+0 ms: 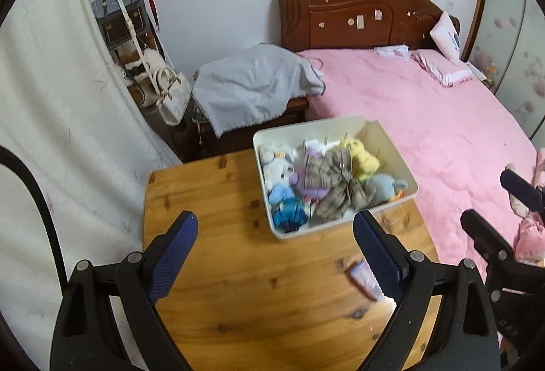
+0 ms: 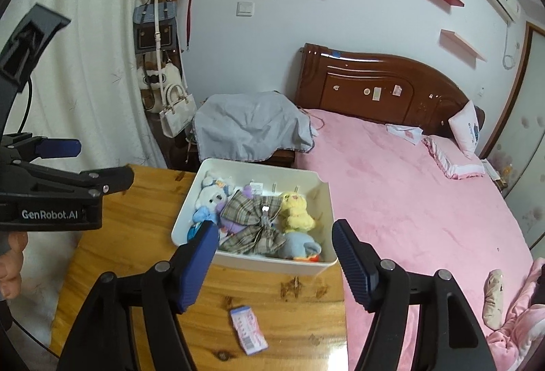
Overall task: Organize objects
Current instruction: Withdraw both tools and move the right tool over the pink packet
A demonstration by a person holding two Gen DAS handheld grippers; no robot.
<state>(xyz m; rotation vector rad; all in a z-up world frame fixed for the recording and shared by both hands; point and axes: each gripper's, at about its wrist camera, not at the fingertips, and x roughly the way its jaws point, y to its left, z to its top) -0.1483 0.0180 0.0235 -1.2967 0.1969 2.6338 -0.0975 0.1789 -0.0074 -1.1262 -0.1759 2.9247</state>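
A white bin (image 1: pixel 391 146) (image 2: pixel 272 263) stands at the wooden table's (image 1: pixel 238 286) (image 2: pixel 143 200) far right corner. It holds a plaid bow (image 1: pixel 335 185) (image 2: pixel 253 217), a yellow plush (image 1: pixel 362 158) (image 2: pixel 296 211), a white plush (image 1: pixel 276 166) (image 2: pixel 213 197) and other soft toys. A small pink packet (image 1: pixel 364 279) (image 2: pixel 248 330) lies on the table in front of the bin. My left gripper (image 1: pixel 276 234) (image 2: pixel 102 166) is open and empty above the table. My right gripper (image 2: pixel 276 241) is open and empty, above the bin's near rim; it also shows in the left wrist view (image 1: pixel 494 200).
A bed with a pink cover (image 1: pixel 442 119) (image 2: pixel 408 187) borders the table on the right. A grey cloth (image 1: pixel 252 84) (image 2: pixel 252 125) drapes a nightstand behind the bin. A coat rack with bags (image 1: pixel 136 30) (image 2: pixel 160 47) and a white curtain (image 1: pixel 51 98) stand on the left.
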